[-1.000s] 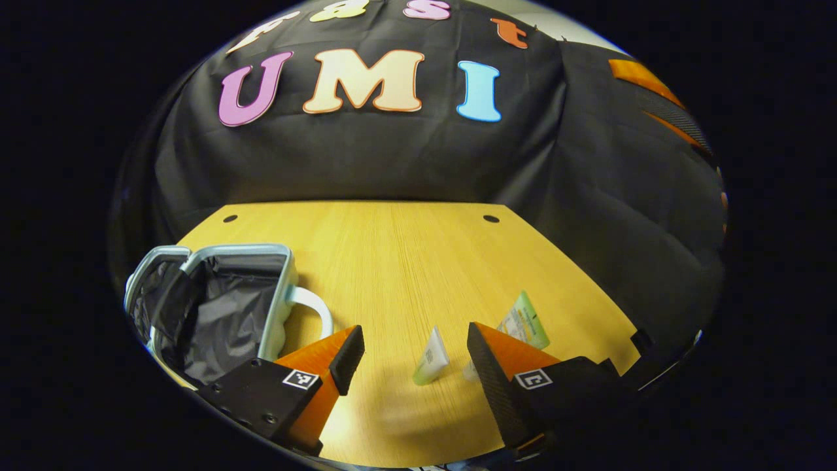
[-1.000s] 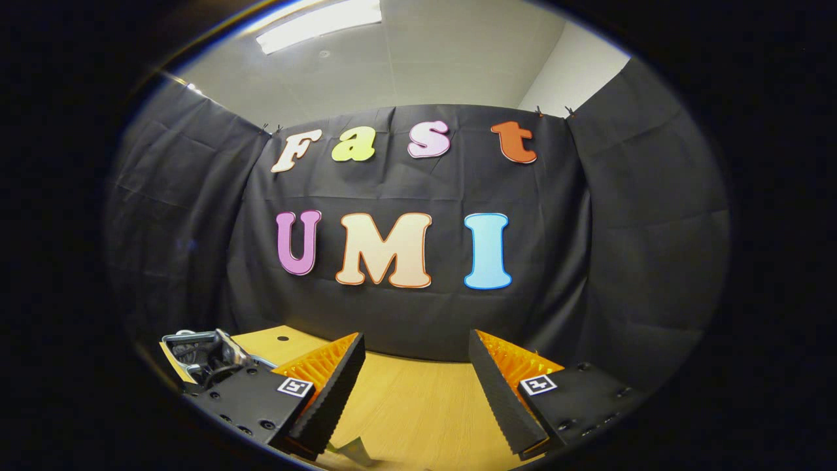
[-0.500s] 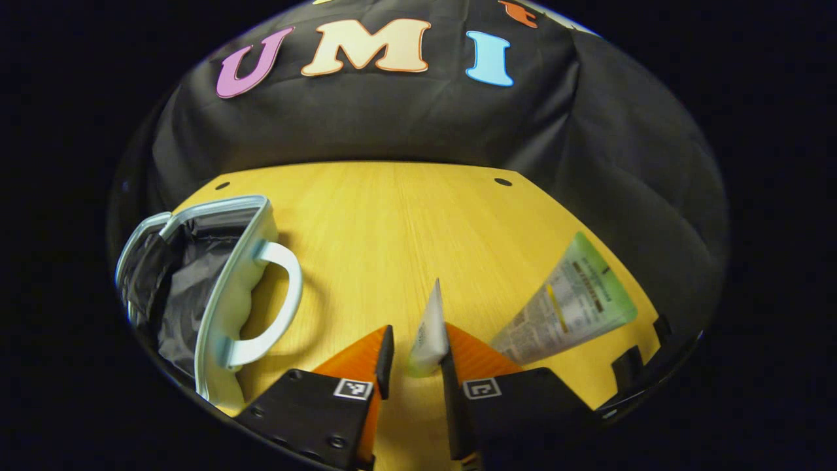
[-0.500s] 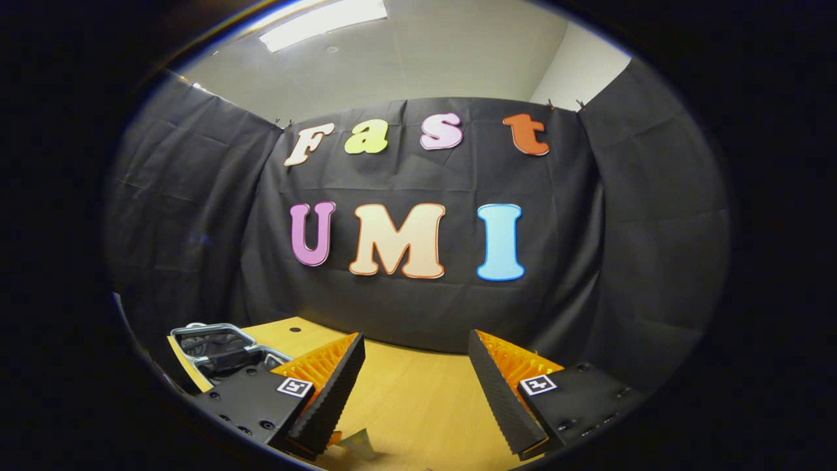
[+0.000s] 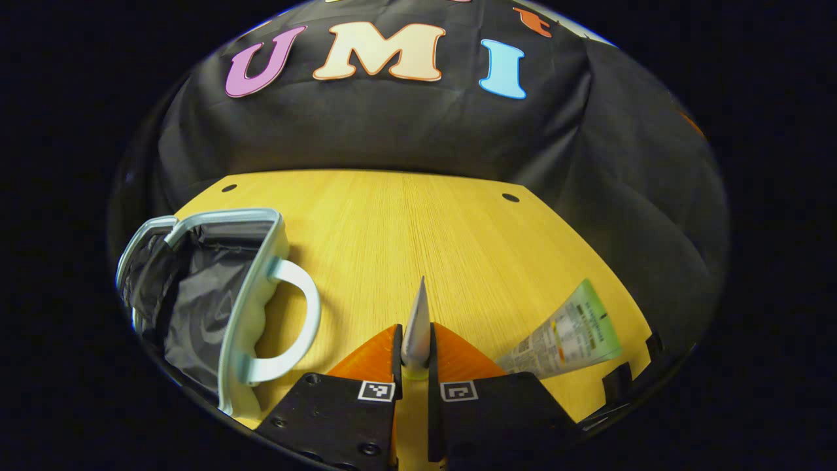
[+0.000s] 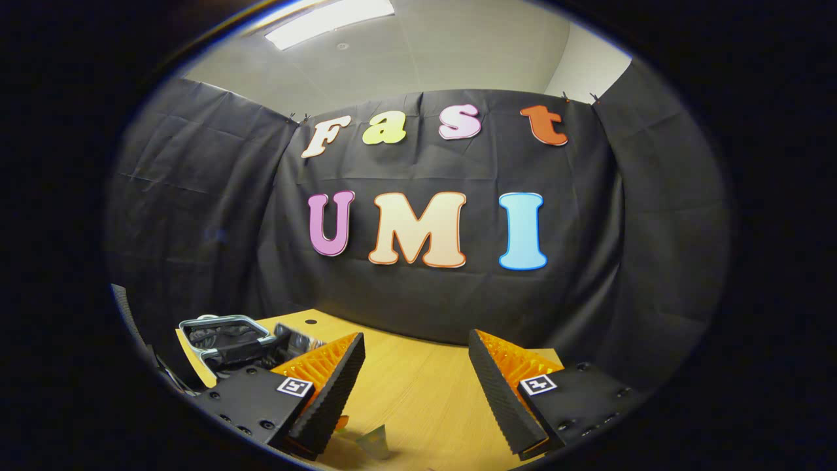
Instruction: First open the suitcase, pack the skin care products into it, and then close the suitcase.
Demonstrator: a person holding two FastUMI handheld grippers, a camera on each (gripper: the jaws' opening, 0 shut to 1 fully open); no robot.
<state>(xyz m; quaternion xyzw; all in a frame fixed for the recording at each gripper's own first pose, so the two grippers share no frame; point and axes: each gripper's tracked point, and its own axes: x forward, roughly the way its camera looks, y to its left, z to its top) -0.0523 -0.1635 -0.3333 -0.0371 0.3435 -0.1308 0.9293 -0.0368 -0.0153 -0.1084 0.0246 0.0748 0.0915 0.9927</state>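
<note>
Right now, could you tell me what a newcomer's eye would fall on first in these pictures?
The left gripper, at the bottom of its own view, is shut on a small tube standing edge-on. Left of it the open suitcase gapes with its dark lining; a larger green tube lies on the table at right.

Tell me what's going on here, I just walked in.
A person is packing skin care products into a small suitcase using two handheld grippers. The suitcase already lies open on the left of the wooden table. The left gripper is shut on a small tube, which stands edge-on between its fingers. A bigger green tube lies on the table to the right, not yet packed. The right gripper is open with nothing between its fingers, held above the table.
</note>
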